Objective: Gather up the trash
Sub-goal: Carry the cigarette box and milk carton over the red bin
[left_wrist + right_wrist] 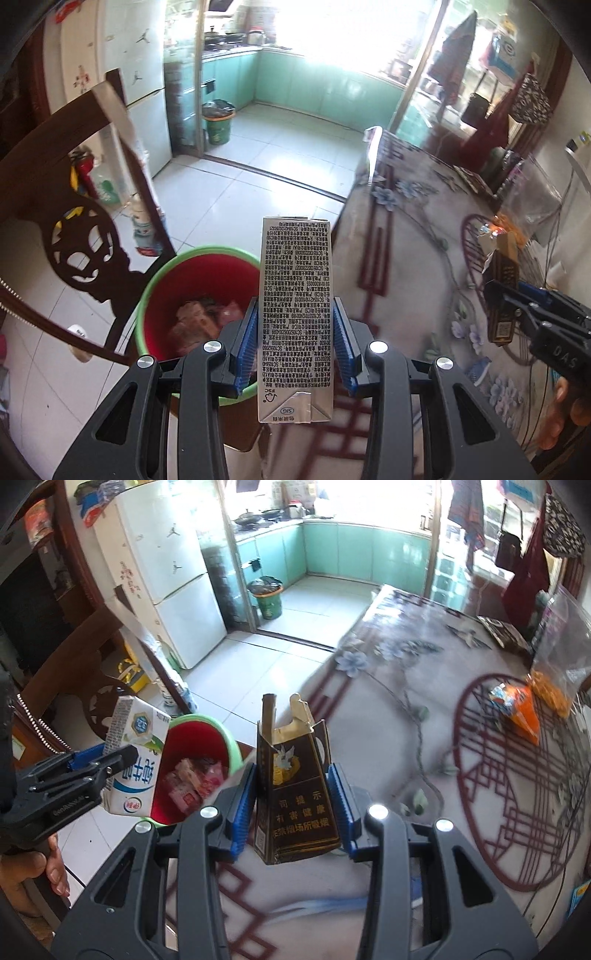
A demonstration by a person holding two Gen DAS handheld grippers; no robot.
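Trash bin point(199, 295), red inside with a green rim and already holding crumpled wrappers, sits on the floor at about nine o'clock from my left gripper point(295, 343), whose blue pads are narrowed onto a silver milk carton point(295, 314) standing upright between them. At three o'clock from that, over the flowered table point(413, 229), my right gripper point(291, 805) is likewise clamped on a dark, torn-open cigarette pack point(295, 794). Farther right, at two o'clock on the table, I see an orange snack wrapper point(517, 712) lying loose, well apart from both grippers.
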